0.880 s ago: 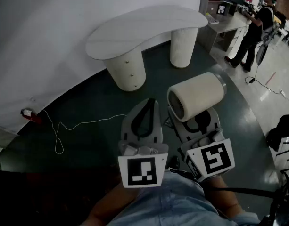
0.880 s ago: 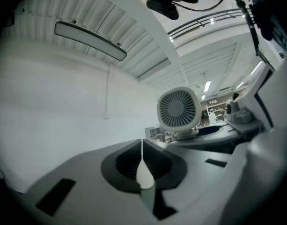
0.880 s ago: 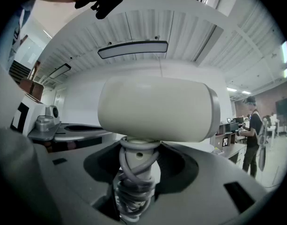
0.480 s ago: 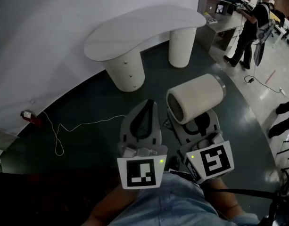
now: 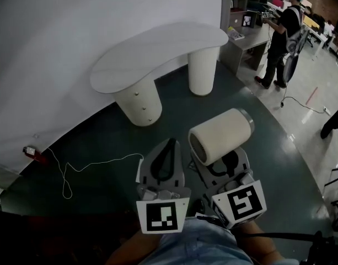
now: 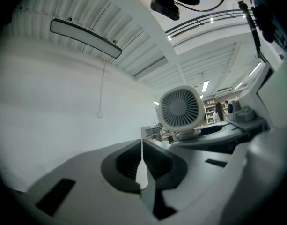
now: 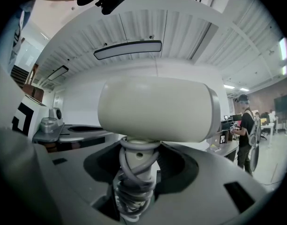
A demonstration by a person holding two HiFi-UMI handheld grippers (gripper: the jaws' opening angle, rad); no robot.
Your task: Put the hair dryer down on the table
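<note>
A cream hair dryer (image 5: 221, 135) with a grey cord wound round its handle (image 7: 134, 170) is held in the air over the dark floor. My right gripper (image 5: 226, 163) is shut on that handle, with the barrel lying crosswise above the jaws (image 7: 155, 108). To its left, my left gripper (image 5: 169, 146) is shut with nothing in it, its jaws meeting in a thin line (image 6: 142, 146). The dryer's vented back (image 6: 179, 108) shows in the left gripper view. The white curved table (image 5: 157, 51) stands farther ahead, its top bare.
A thin white cable (image 5: 97, 162) loops across the floor at the left, ending near a small red object (image 5: 32, 150). A grey desk (image 5: 243, 29) with small items stands at the back right, with a person (image 5: 282, 35) standing at it. A white curved wall runs along the left.
The view has shifted, so the table and the person sit further left. Both grippers and the held dryer sit a little lower in the picture; the grip is the same.
</note>
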